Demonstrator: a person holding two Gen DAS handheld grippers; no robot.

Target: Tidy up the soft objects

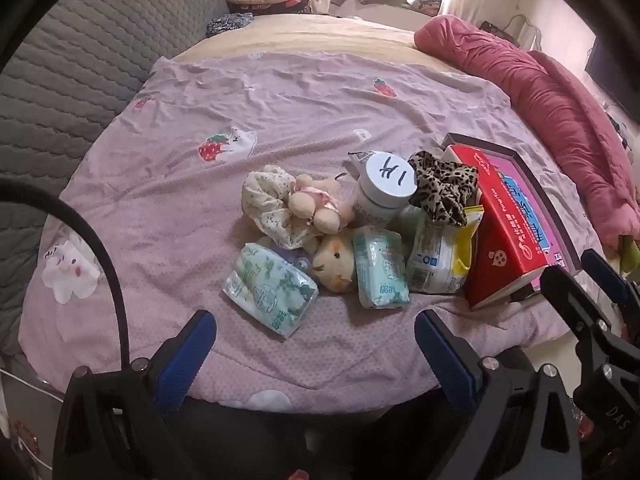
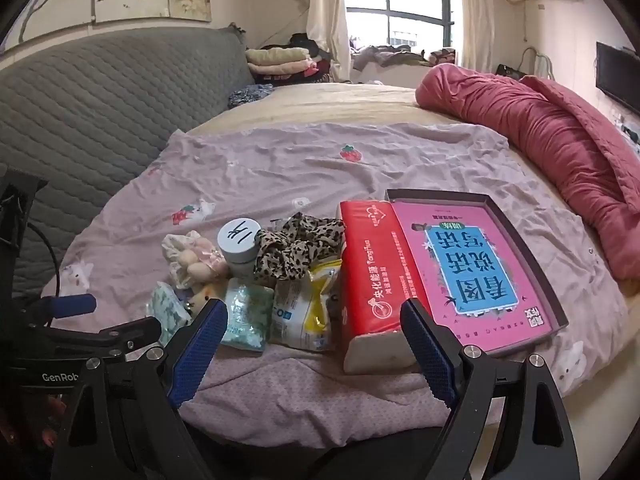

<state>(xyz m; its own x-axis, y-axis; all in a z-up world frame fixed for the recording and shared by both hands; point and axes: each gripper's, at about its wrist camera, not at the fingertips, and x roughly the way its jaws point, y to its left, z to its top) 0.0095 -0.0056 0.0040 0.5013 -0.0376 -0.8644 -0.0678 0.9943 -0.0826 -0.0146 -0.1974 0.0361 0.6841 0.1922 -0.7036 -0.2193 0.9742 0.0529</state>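
A heap of small soft things lies on the pink bedspread (image 1: 200, 200): a green tissue pack (image 1: 272, 294), a second tissue pack (image 1: 382, 272), a yellow-edged wipes pack (image 1: 440, 256), a floral scrunchie (image 1: 272, 208), a small plush bear (image 1: 316, 208), a plush chick (image 1: 334, 266), a leopard scrunchie (image 1: 444, 186) and a white jar (image 1: 384, 192). A red tissue pack (image 2: 376, 280) leans on a shallow box tray (image 2: 532, 248) holding a pink book. My left gripper (image 1: 316, 336) hangs open just in front of the heap. My right gripper (image 2: 314, 328) stands open before the wipes pack (image 2: 304, 312) and the red pack.
A rolled red quilt (image 2: 560, 148) lies along the bed's right side. The grey padded headboard (image 1: 72, 92) rises on the left. Folded blankets (image 2: 280, 60) are stacked at the far end by the window. The spread's far half is bare.
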